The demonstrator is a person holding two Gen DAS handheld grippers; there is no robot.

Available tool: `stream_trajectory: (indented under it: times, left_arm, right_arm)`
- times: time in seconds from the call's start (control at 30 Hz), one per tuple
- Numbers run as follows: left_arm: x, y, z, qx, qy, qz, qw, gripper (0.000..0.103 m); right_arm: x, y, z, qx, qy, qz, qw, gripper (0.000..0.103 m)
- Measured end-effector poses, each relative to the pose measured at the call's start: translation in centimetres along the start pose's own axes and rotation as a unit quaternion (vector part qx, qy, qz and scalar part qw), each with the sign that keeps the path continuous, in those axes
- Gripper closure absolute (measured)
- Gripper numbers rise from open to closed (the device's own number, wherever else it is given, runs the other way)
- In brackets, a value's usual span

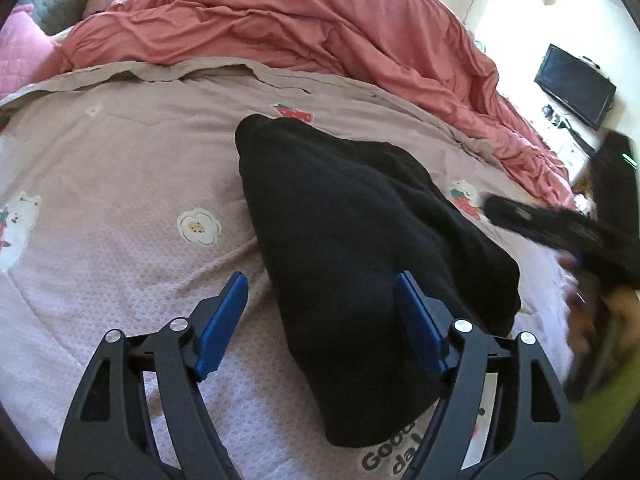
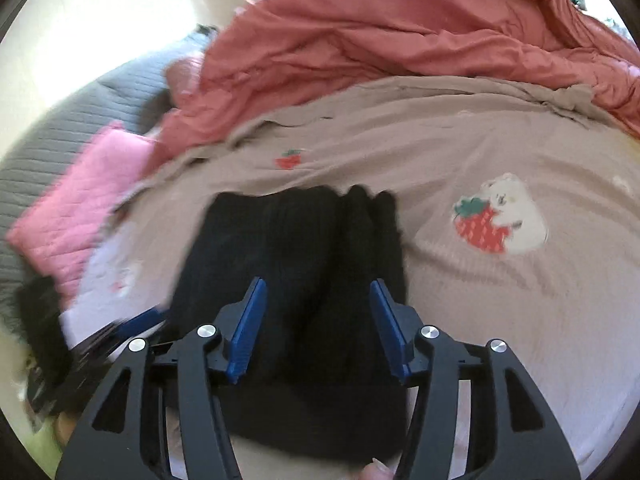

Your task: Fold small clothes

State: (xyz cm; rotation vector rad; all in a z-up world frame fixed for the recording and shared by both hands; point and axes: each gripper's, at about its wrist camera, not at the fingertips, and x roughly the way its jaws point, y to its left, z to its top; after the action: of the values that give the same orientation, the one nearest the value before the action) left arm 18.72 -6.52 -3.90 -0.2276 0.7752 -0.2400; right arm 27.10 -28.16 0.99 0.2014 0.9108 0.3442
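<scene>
A black knitted garment [image 1: 360, 240] lies folded into a long bundle on the mauve bedspread [image 1: 120, 168]. My left gripper [image 1: 320, 280] hangs just over its near end, jaws wide apart, the right blue pad [image 1: 420, 320] beside the cloth and not pressing it. At the right edge of the left wrist view the right gripper [image 1: 560, 232] shows as a dark blur. In the right wrist view the same garment [image 2: 300, 248] lies under my right gripper [image 2: 317, 284], which stands open above it with nothing pinched. The left gripper [image 2: 132, 328] shows blurred at lower left.
A crumpled salmon-red duvet [image 1: 320, 28] fills the far side of the bed. A pink quilted pillow [image 2: 80, 216] and grey padded surface [image 2: 60, 128] lie to the left. A dark screen [image 1: 576, 84] stands on a desk beyond the bed. Bear-and-strawberry print [image 2: 500, 216] marks the bedspread.
</scene>
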Motion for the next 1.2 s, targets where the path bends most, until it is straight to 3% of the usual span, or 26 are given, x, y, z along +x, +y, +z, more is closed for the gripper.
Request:
stream_trajectory:
  times: [0.07,0.2,0.53,0.57,0.6,0.63,0.73,0.9,1.03,1.2]
  left_arm:
    - [0.1,0.0,-0.1,-0.001,-0.002,-0.009,1.0000,0.033]
    - [0.0,0.2,0.0,0.002,-0.003,-0.025,0.9997,0.030]
    - [0.3,-0.5,-0.4,0.010,0.004,-0.032,0.9994,0.029]
    - [0.2,-0.5,-0.5,0.010,0.004,-0.033,0.9994,0.029]
    - [0.3,-0.5,-0.5,0.009,0.005,-0.034,0.9994,0.028]
    - [0.3,-0.5,-0.6,0.007,0.007,-0.035,0.9993,0.028]
    - [0.4,-0.5,-0.6,0.005,0.008,-0.039,0.9992,0.027]
    - [-0.1,-1.0,-0.7,0.011,0.000,-0.061,0.9981,0.027]
    - [-0.3,-2.5,-0.8,0.032,0.001,-0.070,0.9970,0.026]
    - [0.3,-3.3,-1.2,0.044,0.014,-0.068,0.9966,0.026]
  right_arm:
    - [1.6,-0.3,0.9,0.002,0.014,-0.015,1.000,0.050]
    - [4.2,-0.8,2.2,0.019,0.049,-0.007,0.999,0.049]
    - [6.6,-0.9,3.1,0.032,0.066,0.004,0.997,0.049]
    - [6.7,-0.8,3.0,0.029,0.068,0.003,0.997,0.050]
    - [6.8,-0.6,2.9,0.022,0.070,0.006,0.997,0.063]
    - [6.9,-0.4,2.9,0.018,0.071,0.013,0.997,0.081]
    - [6.2,0.5,2.8,-0.005,0.056,0.013,0.998,0.089]
    - [2.7,1.4,3.2,-0.034,0.004,0.006,0.999,0.092]
    - [1.0,0.4,3.9,-0.040,-0.005,-0.018,0.999,0.092]
    - [5.3,-2.5,2.5,-0.021,0.058,-0.043,0.997,0.089]
